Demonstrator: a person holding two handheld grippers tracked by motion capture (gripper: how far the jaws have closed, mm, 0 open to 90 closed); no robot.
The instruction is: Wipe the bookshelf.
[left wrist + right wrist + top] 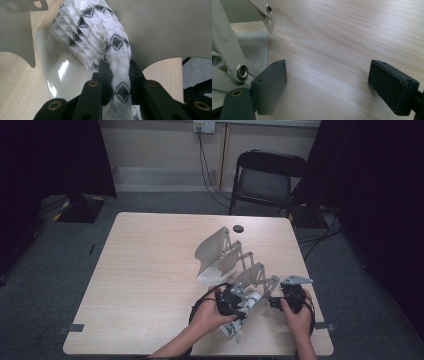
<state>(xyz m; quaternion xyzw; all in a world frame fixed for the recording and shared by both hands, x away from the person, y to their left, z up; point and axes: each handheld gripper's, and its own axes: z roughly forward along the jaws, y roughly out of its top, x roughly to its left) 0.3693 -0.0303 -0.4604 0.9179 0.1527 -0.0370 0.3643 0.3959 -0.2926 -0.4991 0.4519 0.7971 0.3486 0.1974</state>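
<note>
the sock point(110, 47) you are working with is a white knit with a raised, scaly texture and rows of black diamond and triangle marks. in the left gripper view it runs as a thick roll from the far left down into your left gripper point(117, 72), whose jaws are closed on it from both sides, pinching it narrow there. it lies against the pale grey panels of the folding rack point(235, 265), with a curved glossy plate point(60, 75) just beside it on the left.

in the high view the sock point(234, 327) sits near the front edge of the table point(150, 285), right of centre, at the near end of the rack, just beside your left hand point(212, 312). your left gripper point(231, 302) is pressed in among the panels there.

your right gripper point(328, 82) stands with its jaws wide apart over bare wood, nothing between them; a riveted strut point(229, 52) of the rack lies just left of its left pad. in the high view it point(276, 302) is at the rack's near right corner, in your right hand point(297, 317).

much is hard to make out: from above, most of the sock is covered by your hand, the gripper and a panel, so only a crumpled end shows. in the left gripper view its lower part drops behind the jaws and is cut off at the bottom edge. i cannot tell whether it is one sock or a rolled pair.
</note>
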